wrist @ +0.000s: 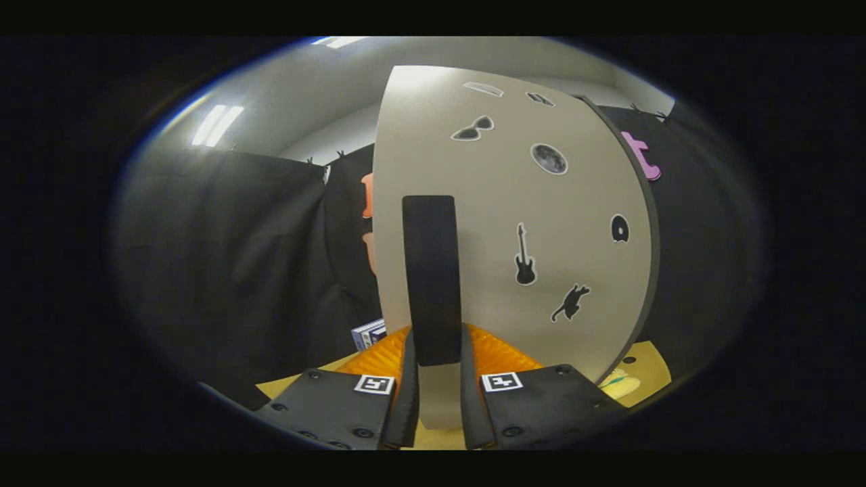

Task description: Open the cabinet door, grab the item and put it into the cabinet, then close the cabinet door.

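Up close, tongs [438,379] pinch the black vertical handle [431,277] of a beige cabinet door [514,203] w/ small black stickers; blue-white box [369,333] sits on yellow worktop [649,365], left & beyond

A staged recording booth, not a lived-in home. Black cloth [223,270] hung as walls left of and beyond the claw [436,352], clipped along the top edge. Above, plain white walls and ceiling strip lights [216,125]. Just ahead of the claw, a beige cabinet door [541,203] dotted with small stickers, its black handle [431,277] between the fingers. Under the claw, a bare yellowish tabletop [649,368].
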A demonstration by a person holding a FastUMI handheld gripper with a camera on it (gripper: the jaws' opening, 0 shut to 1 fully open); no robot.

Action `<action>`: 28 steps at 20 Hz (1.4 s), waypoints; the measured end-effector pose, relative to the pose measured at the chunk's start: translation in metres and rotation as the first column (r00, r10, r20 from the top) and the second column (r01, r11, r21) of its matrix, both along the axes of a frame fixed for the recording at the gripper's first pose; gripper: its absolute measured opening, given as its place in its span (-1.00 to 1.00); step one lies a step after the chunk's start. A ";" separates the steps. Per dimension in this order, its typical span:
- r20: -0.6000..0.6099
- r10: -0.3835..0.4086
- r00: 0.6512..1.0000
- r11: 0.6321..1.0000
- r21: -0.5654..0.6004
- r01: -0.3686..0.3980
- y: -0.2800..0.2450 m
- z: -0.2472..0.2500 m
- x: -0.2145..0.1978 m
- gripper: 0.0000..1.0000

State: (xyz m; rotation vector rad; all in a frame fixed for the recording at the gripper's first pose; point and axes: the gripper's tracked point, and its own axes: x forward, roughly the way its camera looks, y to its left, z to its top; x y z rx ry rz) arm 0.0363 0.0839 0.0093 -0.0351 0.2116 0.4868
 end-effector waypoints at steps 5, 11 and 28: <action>-0.006 0.041 0.999 0.998 0.046 -0.041 -0.047 0.012 -0.025 -0.33; 0.028 0.022 0.999 1.000 0.021 -0.023 -0.085 0.021 -0.048 -0.34; 0.095 -0.085 0.992 0.995 -0.043 0.090 -0.154 0.033 -0.050 -0.40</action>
